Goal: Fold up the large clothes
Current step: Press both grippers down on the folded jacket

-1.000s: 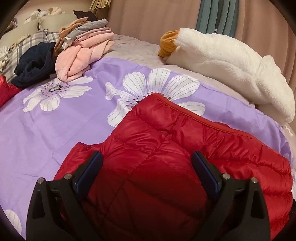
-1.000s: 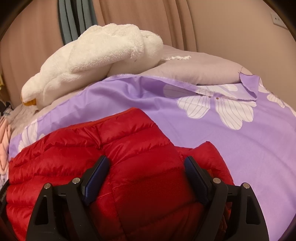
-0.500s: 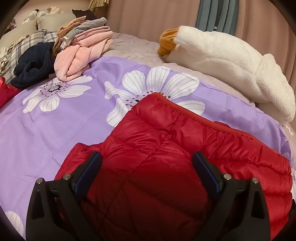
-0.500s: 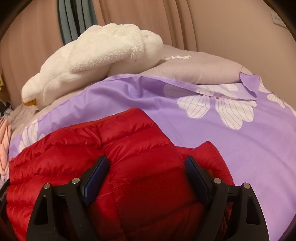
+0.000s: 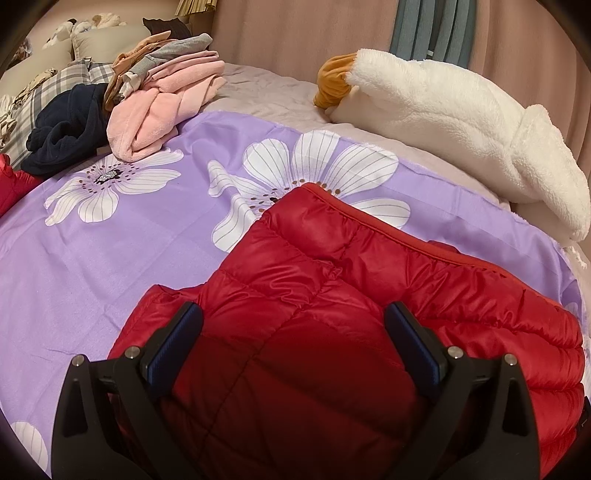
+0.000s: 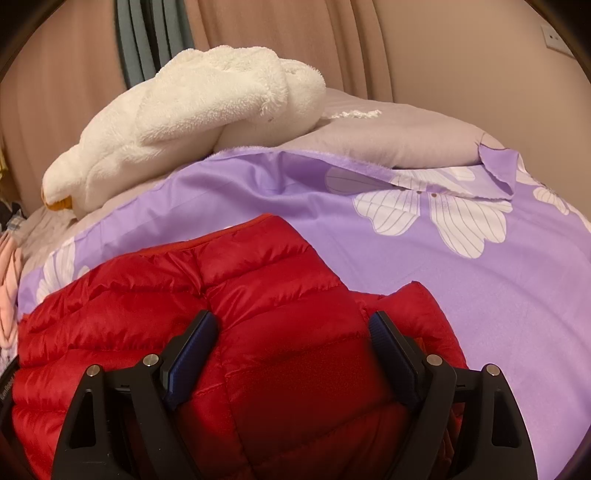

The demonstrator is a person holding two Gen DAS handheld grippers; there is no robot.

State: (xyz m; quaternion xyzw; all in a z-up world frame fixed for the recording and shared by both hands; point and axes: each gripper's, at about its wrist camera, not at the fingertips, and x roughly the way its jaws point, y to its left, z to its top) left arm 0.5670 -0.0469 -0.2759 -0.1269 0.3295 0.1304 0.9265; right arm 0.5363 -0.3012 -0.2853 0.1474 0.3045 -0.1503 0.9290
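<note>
Right now a red puffer jacket (image 5: 314,332) lies folded on a purple floral sheet (image 5: 110,258) spread over a bed, filling the six o'clock half of both wrist views. Seen from the left wrist, the left gripper (image 5: 293,314) hangs over the jacket with its jaws spread wide, the quilted fabric bulging up between the dark blue pads (image 5: 173,339); the pads stand at either side of that bulge, and whether they actually press it cannot be told. Seen from the right wrist, the right gripper (image 6: 291,325) is likewise wide open above the jacket's (image 6: 258,332) other end, a padded section rising between its fingers, contact unclear. At about two o'clock of the left view a white fleece garment (image 5: 461,122) lies on the pale bedding, with an orange piece (image 5: 332,85) at its near end. Toward ten o'clock sits a pile of clothes: a pink garment (image 5: 162,110) on top and a navy one (image 5: 62,133) beside it. Behind hang beige curtains (image 6: 258,33).
</note>
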